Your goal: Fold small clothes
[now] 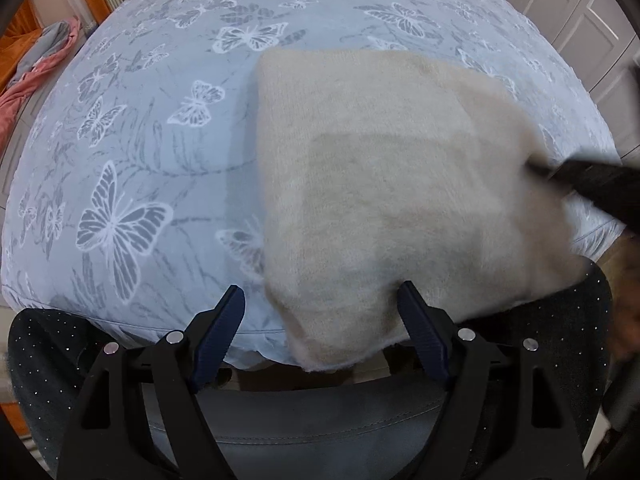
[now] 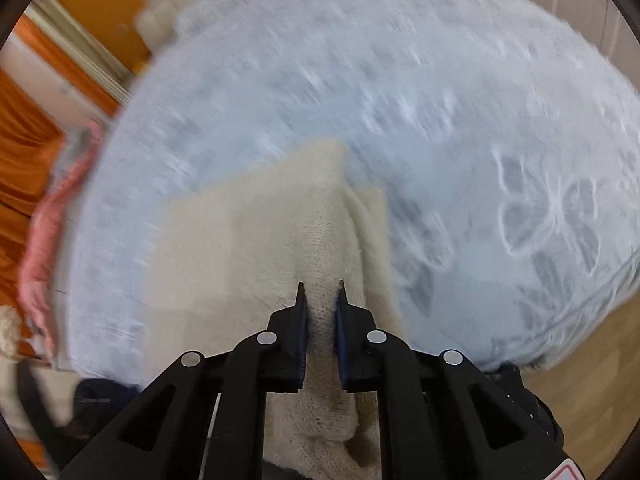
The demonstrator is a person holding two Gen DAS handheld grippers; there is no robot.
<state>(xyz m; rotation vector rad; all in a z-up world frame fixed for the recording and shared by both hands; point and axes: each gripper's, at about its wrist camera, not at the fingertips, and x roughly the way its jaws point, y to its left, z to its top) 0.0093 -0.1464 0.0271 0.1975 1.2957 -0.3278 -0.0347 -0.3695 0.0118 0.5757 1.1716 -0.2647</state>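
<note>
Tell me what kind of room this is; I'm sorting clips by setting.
Most likely a bedroom: a bed with a butterfly-print sheet, panelled white wardrobe doors beside it, and orange curtains. A cream knit garment lies on the bed.

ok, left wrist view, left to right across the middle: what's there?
Pink cloth on the floor → butterfly-print bedspread → cream knit garment → right tool, blurred, at the garment's right edge.

Cream fuzzy knit garment [image 1: 392, 184], folded into a rough square, lying on butterfly-print bed [image 1: 132, 160], one edge lifted.
</note>
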